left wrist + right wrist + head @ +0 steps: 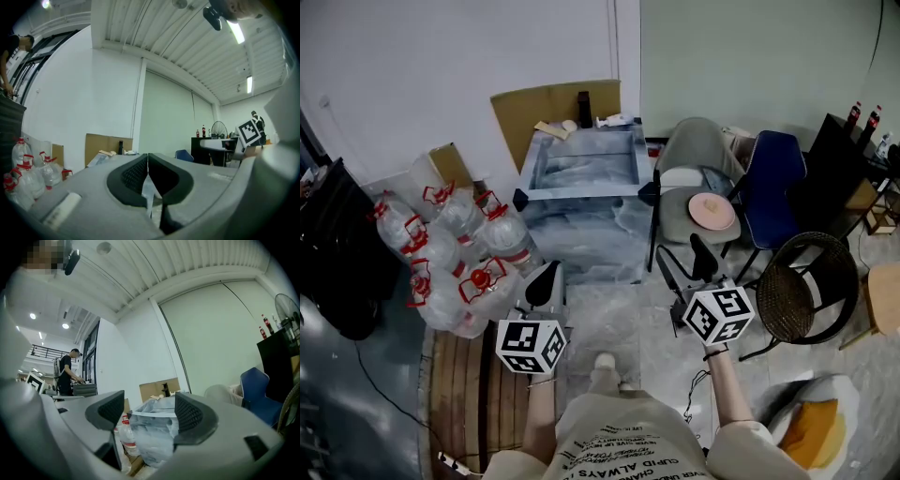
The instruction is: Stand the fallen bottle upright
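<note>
A dark bottle point(584, 108) stands upright at the far edge of a plastic-wrapped table point(579, 192), in front of a cardboard sheet point(548, 108). A pale bottle-like thing point(614, 119) lies on its side just right of it; I cannot make out more. The left gripper view shows the dark bottle point(121, 147) far off. My left gripper point(546, 277) is held low on the near side of the table, jaws shut together point(148, 171) with nothing in them. My right gripper point(698, 251) hovers by the table's right side, open point(149, 411), its pads empty; the wrapped table point(154, 437) lies beyond them.
Several large water jugs with red handles point(455, 248) are piled at the left. A grey chair point(698, 178), a blue chair point(773, 178) and a black wicker chair point(806, 286) crowd the right. A wooden board point(473, 394) lies at my left foot. A person point(65, 373) stands far off.
</note>
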Tool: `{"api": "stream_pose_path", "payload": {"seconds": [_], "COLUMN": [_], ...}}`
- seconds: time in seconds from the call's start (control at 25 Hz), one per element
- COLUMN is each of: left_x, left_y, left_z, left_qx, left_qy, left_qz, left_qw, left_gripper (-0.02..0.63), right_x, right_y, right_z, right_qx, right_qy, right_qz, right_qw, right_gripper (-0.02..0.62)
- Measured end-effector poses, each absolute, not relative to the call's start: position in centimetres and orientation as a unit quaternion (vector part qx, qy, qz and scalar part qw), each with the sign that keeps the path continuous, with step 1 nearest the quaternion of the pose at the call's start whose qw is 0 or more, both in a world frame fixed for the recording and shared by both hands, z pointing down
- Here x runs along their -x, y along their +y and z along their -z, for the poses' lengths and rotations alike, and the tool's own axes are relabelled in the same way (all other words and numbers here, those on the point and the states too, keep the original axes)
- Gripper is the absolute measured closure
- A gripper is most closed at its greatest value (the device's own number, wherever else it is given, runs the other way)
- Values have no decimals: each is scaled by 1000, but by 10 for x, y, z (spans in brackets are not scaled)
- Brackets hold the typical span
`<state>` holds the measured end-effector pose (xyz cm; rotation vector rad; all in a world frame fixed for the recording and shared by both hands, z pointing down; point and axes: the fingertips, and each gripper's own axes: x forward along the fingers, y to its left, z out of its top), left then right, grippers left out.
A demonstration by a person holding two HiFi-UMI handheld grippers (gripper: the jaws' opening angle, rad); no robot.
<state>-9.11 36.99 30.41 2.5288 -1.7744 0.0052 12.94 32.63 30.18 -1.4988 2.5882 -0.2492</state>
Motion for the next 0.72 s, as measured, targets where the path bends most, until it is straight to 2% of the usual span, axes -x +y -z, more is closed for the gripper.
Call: {"api": "stream_pose_path", "payload": {"seconds": [0.32,0.72], "left_x": [101,113], "left_y": [333,215], "left_z": [-321,-329], "left_qx": [-813,-819], "left_qy": [-581,-572], "left_qz": [-2,-3], "left_qw": [41,53], "left_gripper": [580,580], "right_x": [-127,-106], "right_y": [284,172], "right_z": [-311,-322], "right_qx": [495,489], "right_qy": [858,863], "right_qz": [106,113], "right_qw": [84,66], "right_gripper": [276,277]}}
